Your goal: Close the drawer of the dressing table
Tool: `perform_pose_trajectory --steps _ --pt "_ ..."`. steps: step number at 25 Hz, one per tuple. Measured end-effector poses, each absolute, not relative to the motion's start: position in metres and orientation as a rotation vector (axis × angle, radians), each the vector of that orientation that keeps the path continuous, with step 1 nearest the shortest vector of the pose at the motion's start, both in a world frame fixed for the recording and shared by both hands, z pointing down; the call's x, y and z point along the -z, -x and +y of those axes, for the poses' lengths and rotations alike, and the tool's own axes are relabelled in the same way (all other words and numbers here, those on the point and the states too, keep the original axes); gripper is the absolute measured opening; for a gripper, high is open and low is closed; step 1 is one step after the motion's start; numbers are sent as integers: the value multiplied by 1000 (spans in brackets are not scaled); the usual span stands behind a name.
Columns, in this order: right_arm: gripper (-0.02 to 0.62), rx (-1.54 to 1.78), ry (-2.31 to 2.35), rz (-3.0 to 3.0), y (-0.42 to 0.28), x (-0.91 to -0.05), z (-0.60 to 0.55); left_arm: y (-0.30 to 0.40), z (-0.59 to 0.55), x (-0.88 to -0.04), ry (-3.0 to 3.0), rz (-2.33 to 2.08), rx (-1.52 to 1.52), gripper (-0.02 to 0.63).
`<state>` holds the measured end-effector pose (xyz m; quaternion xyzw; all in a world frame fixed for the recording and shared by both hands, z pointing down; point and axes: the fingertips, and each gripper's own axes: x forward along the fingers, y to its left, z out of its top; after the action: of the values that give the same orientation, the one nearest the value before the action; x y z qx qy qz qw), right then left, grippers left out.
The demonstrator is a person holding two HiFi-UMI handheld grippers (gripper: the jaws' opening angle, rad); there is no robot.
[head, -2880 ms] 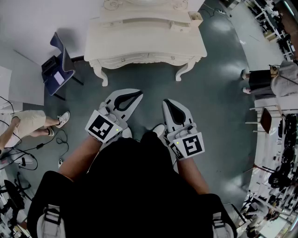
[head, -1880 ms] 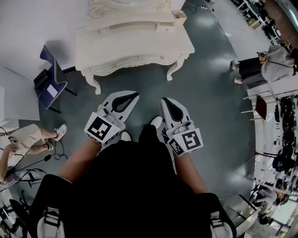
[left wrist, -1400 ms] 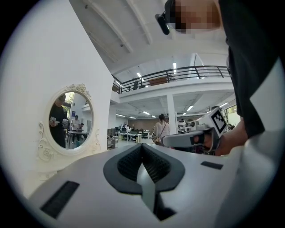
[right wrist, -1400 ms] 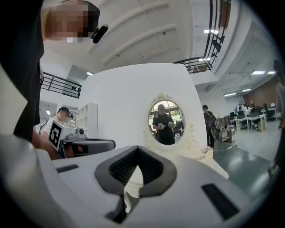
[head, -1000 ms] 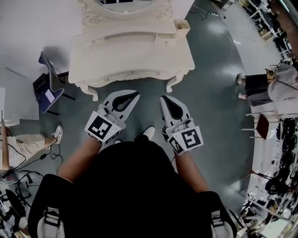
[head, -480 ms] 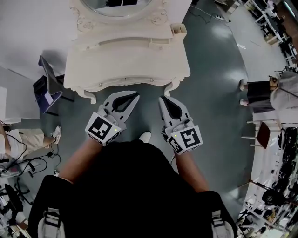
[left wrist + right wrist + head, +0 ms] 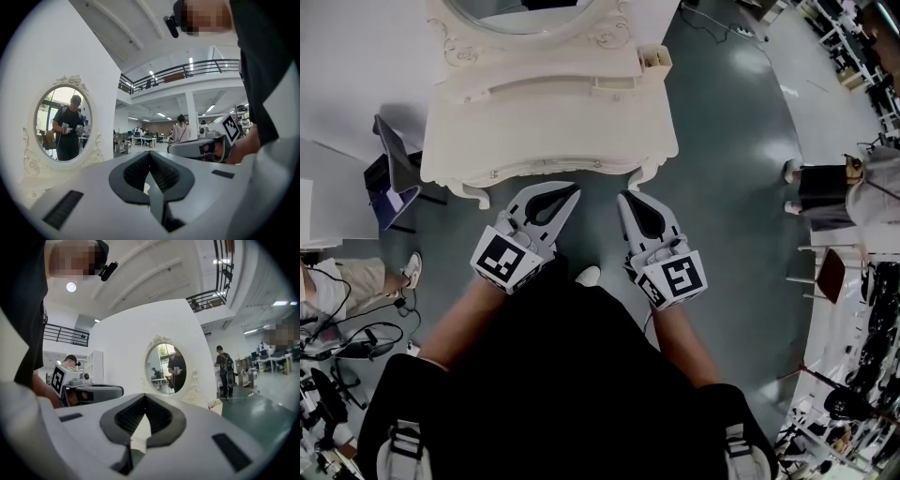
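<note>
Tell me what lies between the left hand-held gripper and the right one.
Head view: only bare grey floor between left hand-held gripper and right hand-held gripper, plus a white shoe near their backs.

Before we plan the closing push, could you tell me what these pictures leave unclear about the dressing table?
- Front drawers of the dressing table: head view looks steeply down, fronts edge-on; open or shut unclear.
- Small box-like piece at its right rear: too small to identify as a drawer.
- Mirror: cut by head view's top edge.
- Drawers in gripper views: hidden behind the left gripper and right gripper.
</note>
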<state>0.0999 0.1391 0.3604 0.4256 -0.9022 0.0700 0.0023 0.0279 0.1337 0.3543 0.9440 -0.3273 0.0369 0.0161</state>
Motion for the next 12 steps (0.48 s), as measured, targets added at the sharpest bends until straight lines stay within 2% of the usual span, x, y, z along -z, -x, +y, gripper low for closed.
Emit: perform_pose_trajectory --steps 12 --pt "3 -188 -1373 -2796 -109 -360 74 -40 64 -354 -2954 -977 -56 -8"
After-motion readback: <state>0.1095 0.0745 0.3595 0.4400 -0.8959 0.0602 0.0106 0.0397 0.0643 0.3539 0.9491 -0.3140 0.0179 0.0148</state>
